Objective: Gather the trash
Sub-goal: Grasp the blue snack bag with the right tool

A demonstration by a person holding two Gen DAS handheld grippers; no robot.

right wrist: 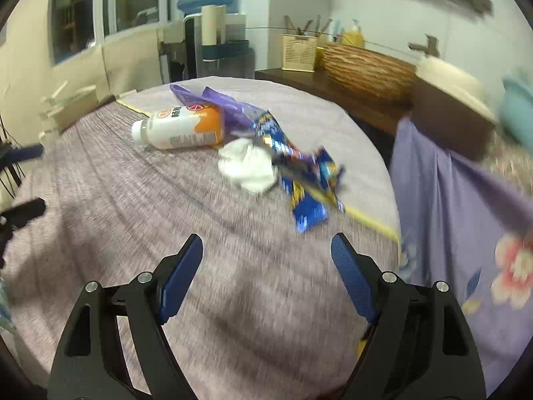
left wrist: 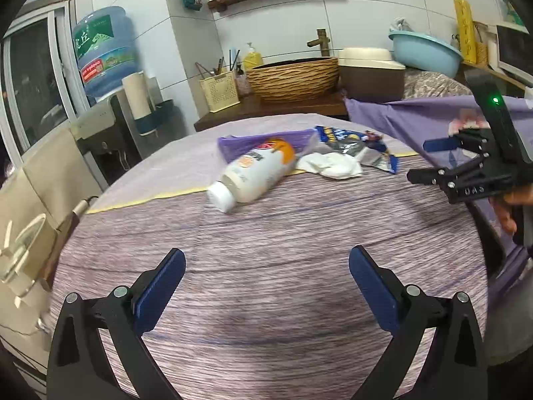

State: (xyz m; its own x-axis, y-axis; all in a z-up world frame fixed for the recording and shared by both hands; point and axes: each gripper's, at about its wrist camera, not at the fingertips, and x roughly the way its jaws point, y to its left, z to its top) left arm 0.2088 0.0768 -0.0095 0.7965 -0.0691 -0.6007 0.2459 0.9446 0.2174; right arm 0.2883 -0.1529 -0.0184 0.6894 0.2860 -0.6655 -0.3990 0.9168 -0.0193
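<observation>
Both grippers' fingers stand apart, empty; bottle lies sideways at upper left, tissue nearer the right gripper

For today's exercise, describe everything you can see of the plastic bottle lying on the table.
The bottle lies on its side on the purple-grey tablecloth. Its body looks like white plastic, with a white screw cap and a printed label that turns orange toward the base. The cap end points away from the other trash. Its base rests against a purple bag, with a crumpled white tissue close by. Neither gripper touches it.
</observation>
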